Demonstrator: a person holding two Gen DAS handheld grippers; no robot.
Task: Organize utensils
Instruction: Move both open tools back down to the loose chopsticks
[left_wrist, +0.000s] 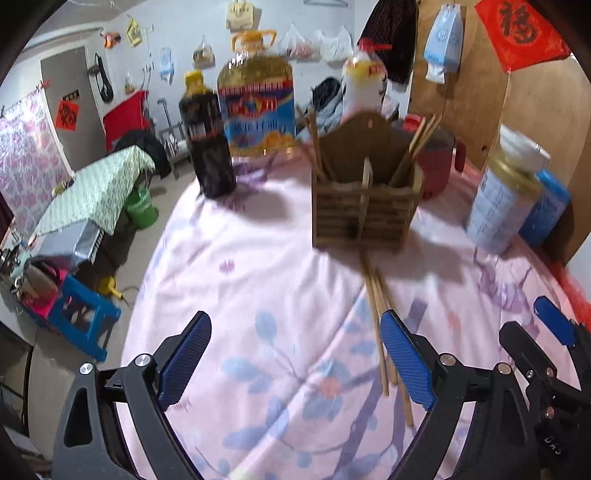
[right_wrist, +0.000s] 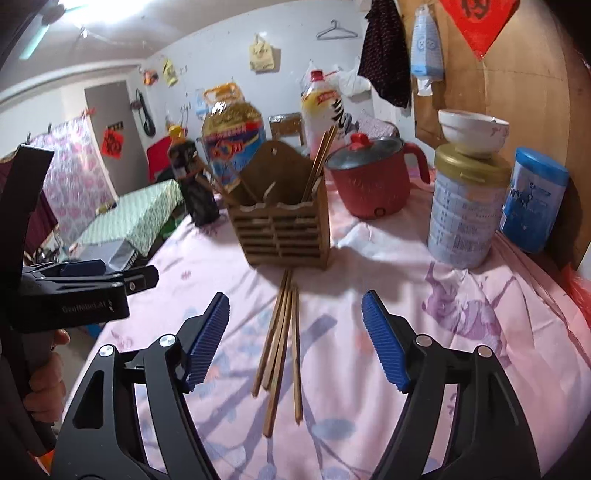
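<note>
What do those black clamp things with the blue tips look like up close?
Each is a black plastic frame with two angled arms, silver rivets at the joints and ribbed blue pads on the fingers: the left gripper and the right gripper. The left one's body carries small pale lettering. No cables or sleeves show.

Both views are rather dim, with a bright ceiling lamp (right_wrist: 62, 9) glaring at upper left of the right view. The wooden holder (left_wrist: 364, 195) is motion-blurred (left view mostly). Soft shadows; edges curve strongly with black corners.
</note>
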